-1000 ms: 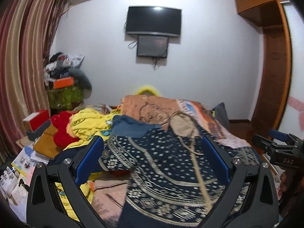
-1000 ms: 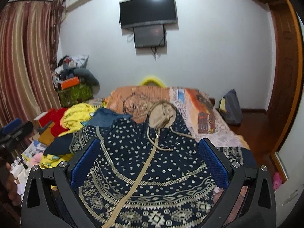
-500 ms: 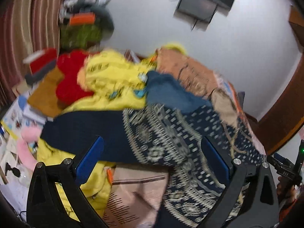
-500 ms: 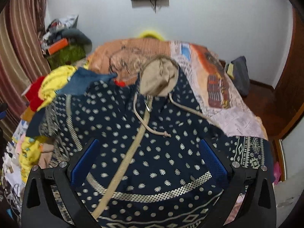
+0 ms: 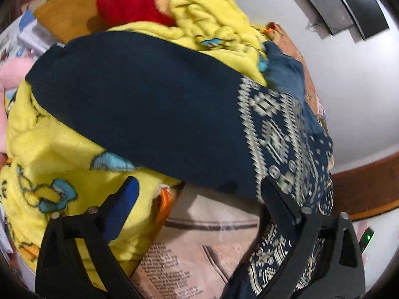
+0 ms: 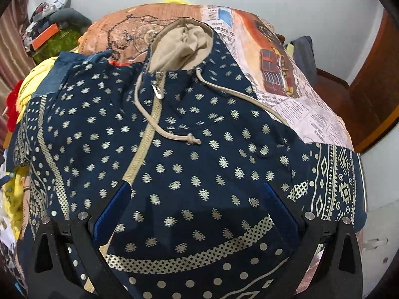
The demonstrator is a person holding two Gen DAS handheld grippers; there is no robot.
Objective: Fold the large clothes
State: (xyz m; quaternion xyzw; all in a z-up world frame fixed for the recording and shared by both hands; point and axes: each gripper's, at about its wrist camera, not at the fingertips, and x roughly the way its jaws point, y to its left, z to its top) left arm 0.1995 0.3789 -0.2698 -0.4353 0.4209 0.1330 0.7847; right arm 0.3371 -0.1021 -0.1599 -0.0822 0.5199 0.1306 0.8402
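A large navy hoodie (image 6: 199,154) with a cream pattern, beige hood lining (image 6: 182,47) and drawstring (image 6: 172,134) lies spread face up on the bed. Its plain navy sleeve (image 5: 139,104) stretches left over a yellow blanket in the left wrist view. My left gripper (image 5: 197,189) is open and empty, just below the sleeve's lower edge. My right gripper (image 6: 197,189) is open and empty, low over the hoodie's chest.
A yellow cartoon blanket (image 5: 45,164) and a red garment (image 5: 124,2) are piled at the bed's left. A printed bedsheet (image 6: 294,79) covers the bed. A wooden door (image 6: 374,79) is at the right. Clutter (image 6: 49,32) stands at the far left.
Both grippers have moved down and closer to the hoodie. The left one swung left and tilted toward the sleeve; the right one dropped over the chest.
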